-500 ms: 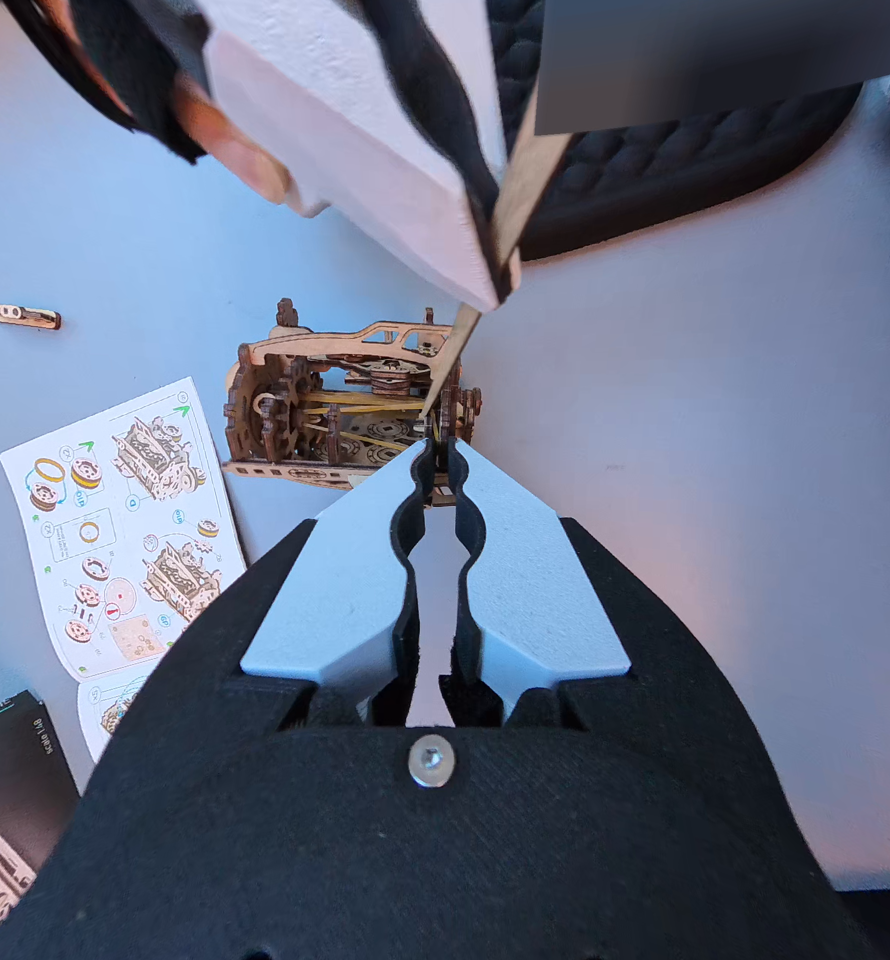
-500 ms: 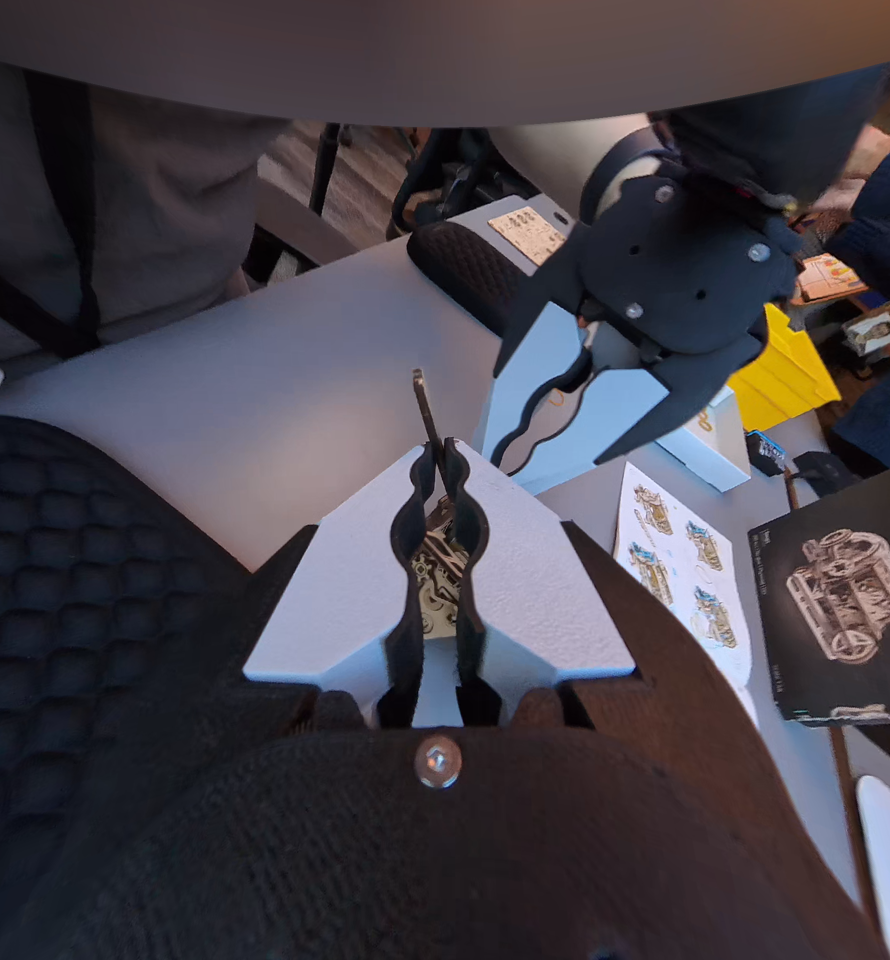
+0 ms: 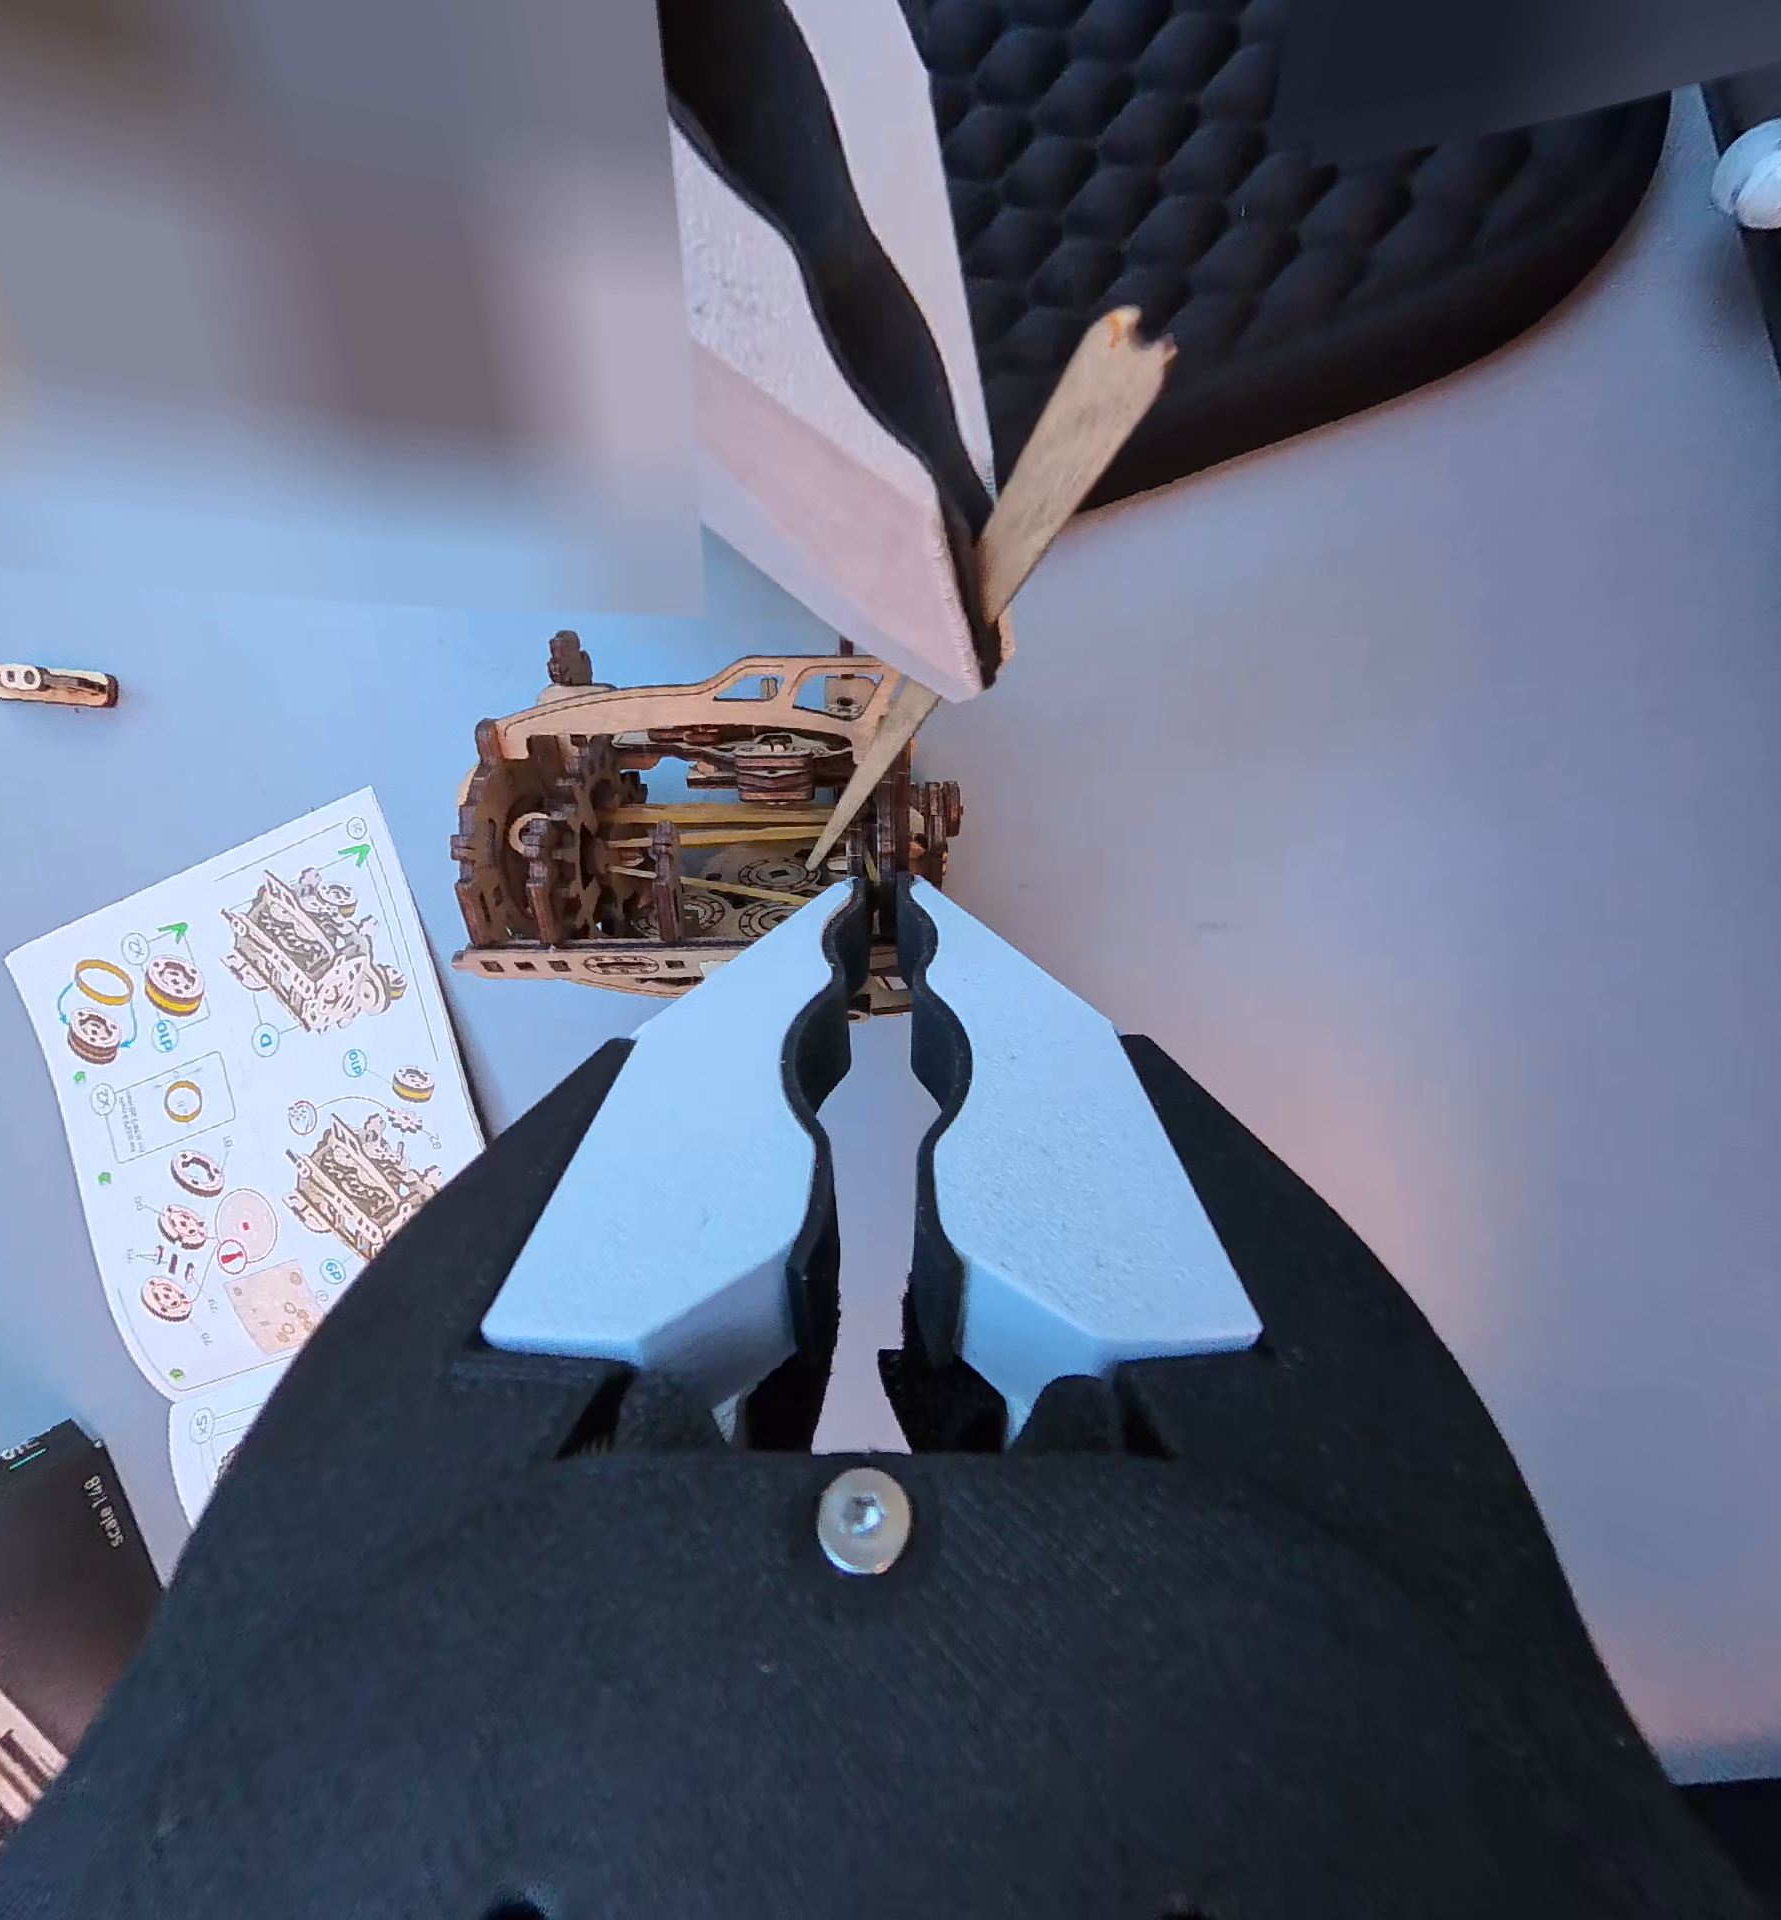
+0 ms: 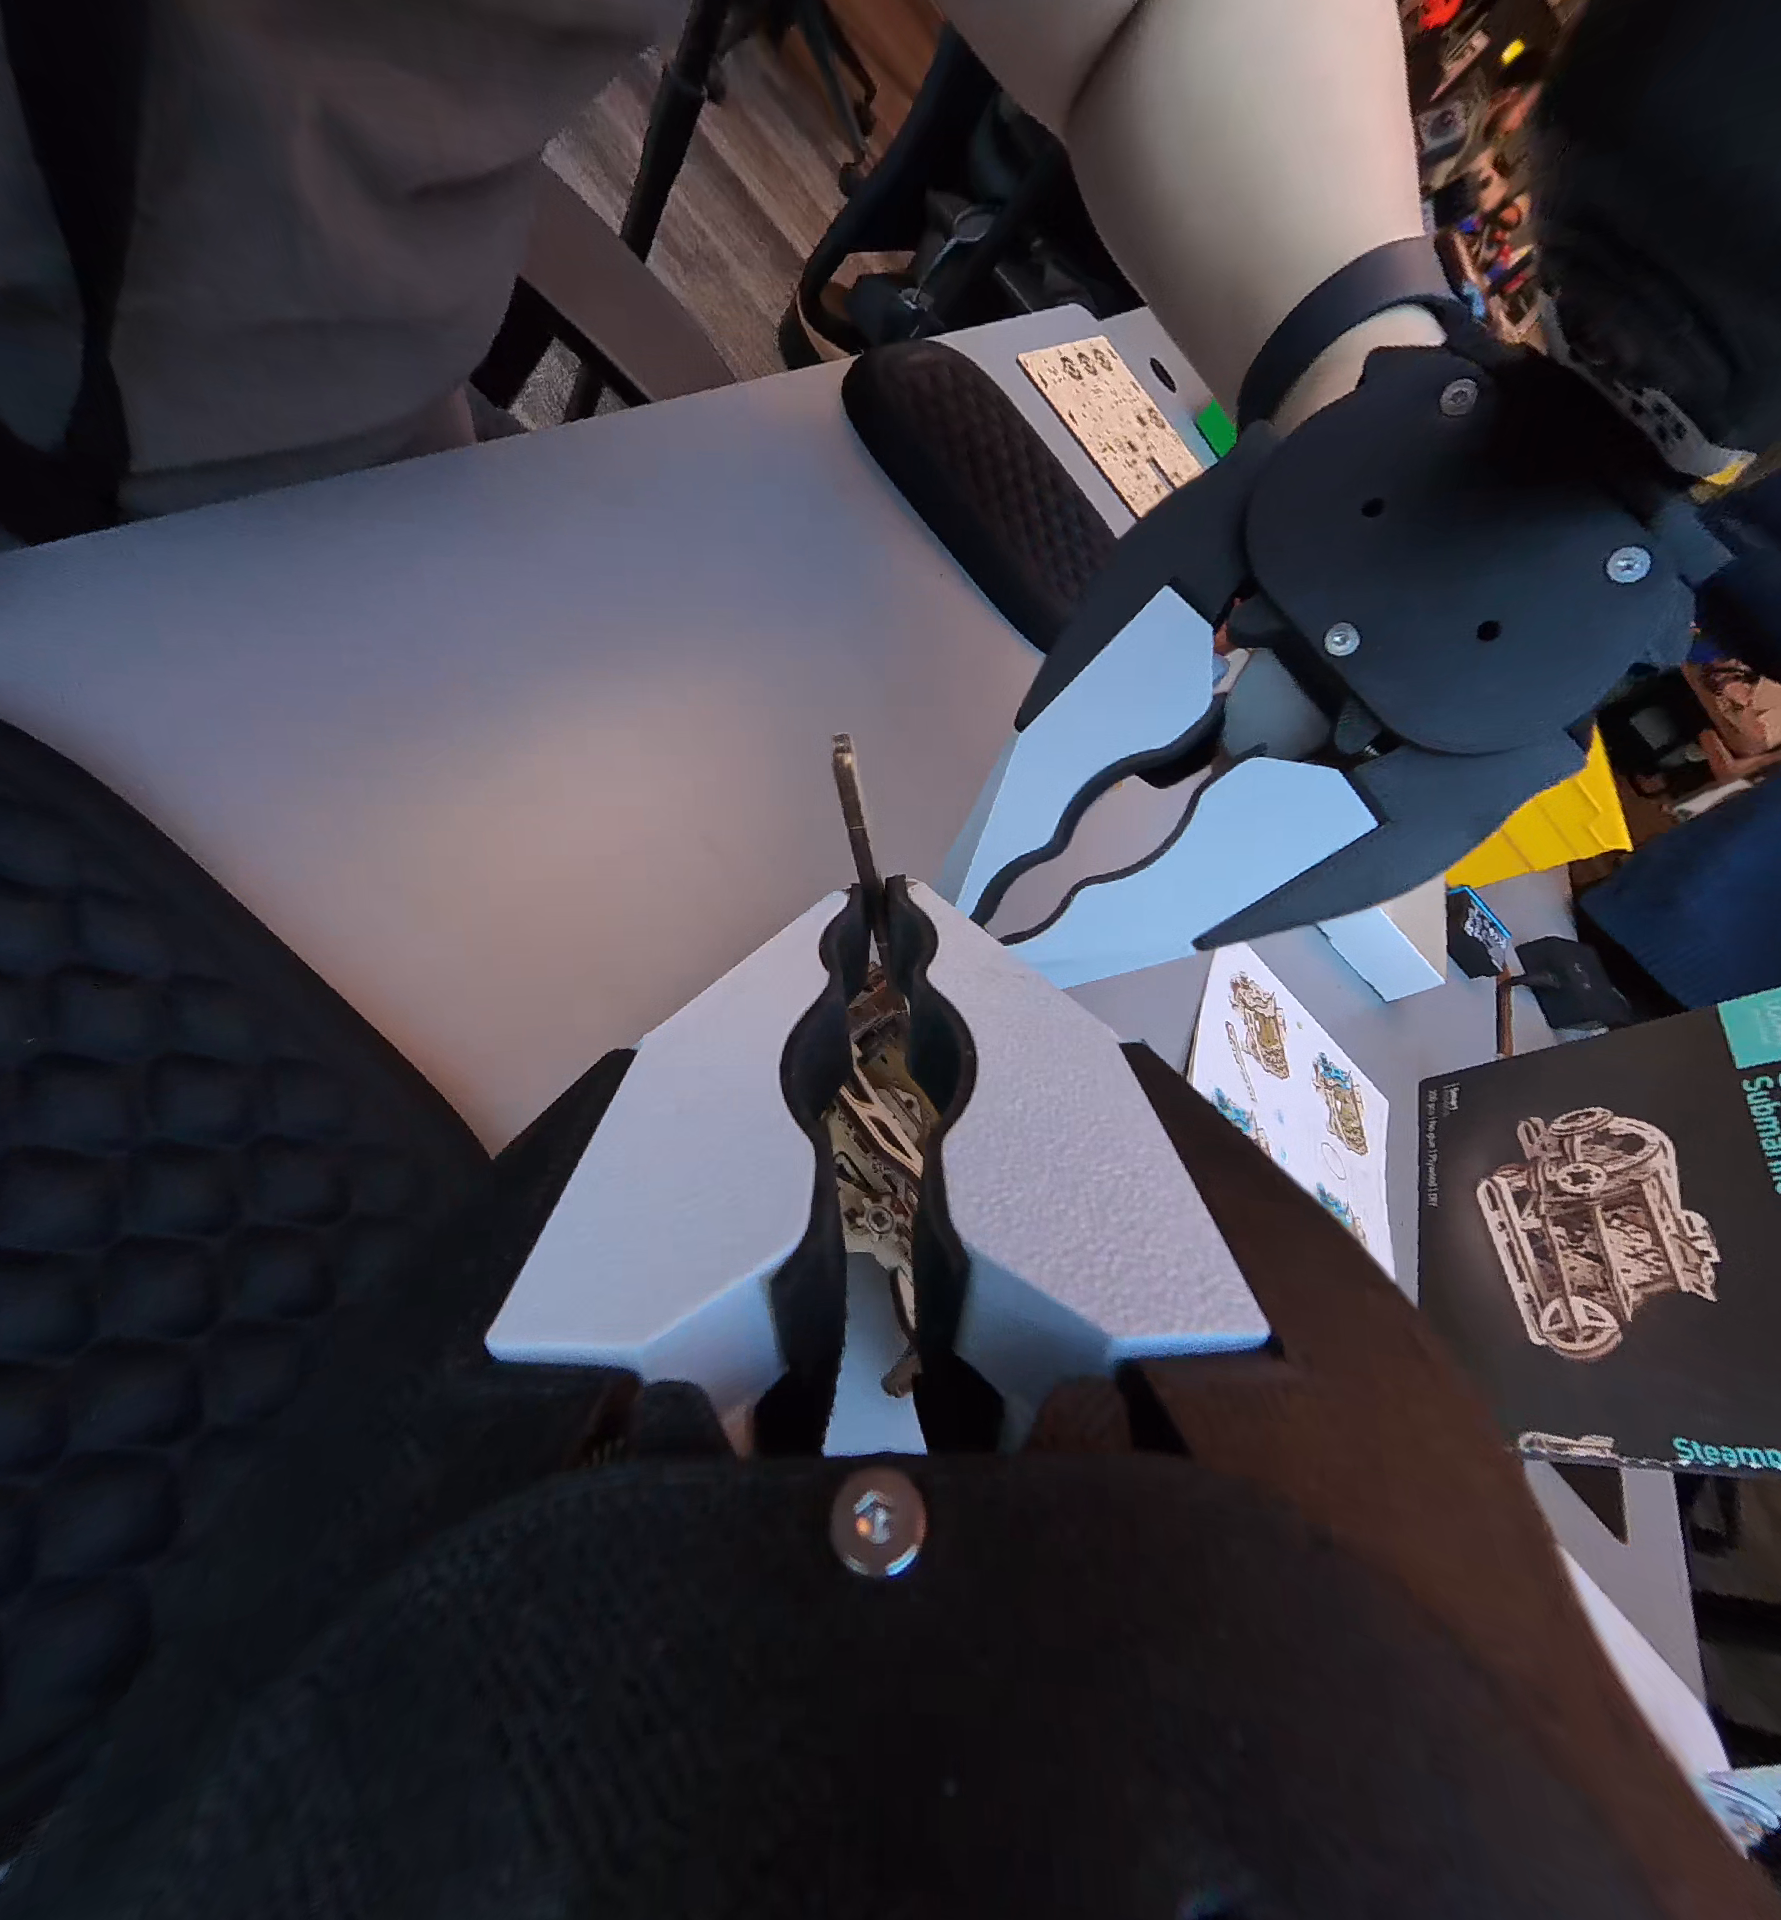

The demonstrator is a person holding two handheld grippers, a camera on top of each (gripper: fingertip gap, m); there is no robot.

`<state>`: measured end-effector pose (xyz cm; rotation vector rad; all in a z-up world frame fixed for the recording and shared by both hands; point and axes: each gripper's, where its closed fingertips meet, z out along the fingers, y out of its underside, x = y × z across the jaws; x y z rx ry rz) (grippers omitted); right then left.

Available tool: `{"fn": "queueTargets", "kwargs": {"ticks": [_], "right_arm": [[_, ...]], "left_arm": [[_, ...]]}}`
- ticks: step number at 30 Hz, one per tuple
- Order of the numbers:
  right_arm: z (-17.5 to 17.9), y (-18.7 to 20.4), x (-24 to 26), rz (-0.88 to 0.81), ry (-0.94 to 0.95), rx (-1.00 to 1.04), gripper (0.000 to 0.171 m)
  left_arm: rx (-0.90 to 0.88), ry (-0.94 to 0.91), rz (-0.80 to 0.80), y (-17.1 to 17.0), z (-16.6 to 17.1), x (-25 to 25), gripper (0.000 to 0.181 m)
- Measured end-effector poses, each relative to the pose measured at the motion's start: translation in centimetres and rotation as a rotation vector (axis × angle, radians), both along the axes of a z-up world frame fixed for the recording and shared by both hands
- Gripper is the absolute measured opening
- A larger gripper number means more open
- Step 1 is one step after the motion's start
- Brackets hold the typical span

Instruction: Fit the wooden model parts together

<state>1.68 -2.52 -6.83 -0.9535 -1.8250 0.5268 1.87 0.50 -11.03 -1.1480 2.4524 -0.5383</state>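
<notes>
The wooden model (image 3: 699, 821) is standing on the grey tabletop (image 3: 1385, 935), already largely built: side frames, gears and yellow rubber bands are in place. The left hand-held gripper (image 3: 873, 894) is pinching the model's near right end, its fingers drawn almost together on a thin upright edge there, steadying it. The right hand-held gripper (image 3: 985, 649) is reaching in from above, clamped on a thin flat wooden strip (image 3: 1073, 436), whose pointed lower tip is poking down into the model's right end, just beside the left one's fingertips. In the right wrist view the strip (image 4: 855, 810) is sticking out beyond the closed tips. The strip does not look seated yet; whether its tip has reached a slot cannot be told. An instruction sheet (image 3: 242, 1091) is lying to the model's left, and one loose wooden piece (image 3: 24, 681) farther off is waiting, so more fitting likely remains.
</notes>
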Motion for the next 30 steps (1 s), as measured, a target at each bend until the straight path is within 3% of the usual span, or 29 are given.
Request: {"fn": "queueTargets", "kwargs": {"ticks": [6, 19, 27, 29, 30], "right_arm": [[1.7, 0.4, 0.2, -0.031, 0.106, -0.005, 0.000], [3.6, 2.4, 2.0, -0.061, 0.300, -0.380, 0.000], [4.6, 3.3, 2.9, -0.075, 0.366, -0.442, 0.000], [4.9, 3.7, 3.3, -0.092, 0.385, -0.470, 0.000], [5.1, 3.9, 3.6, -0.095, 0.398, -0.482, 0.000]], "left_arm": [[0.012, -0.015, -0.007, 0.0, 0.0, 0.1, 0.002], [0.010, -0.020, -0.003, 0.1, 0.1, 0.3, 0.001], [0.018, -0.059, 0.008, 0.2, 0.2, 0.4, 0.002], [0.019, -0.068, 0.026, 0.2, 0.2, 0.4, 0.005], [0.020, -0.083, 0.045, 0.3, 0.3, 0.5, 0.019]]}}
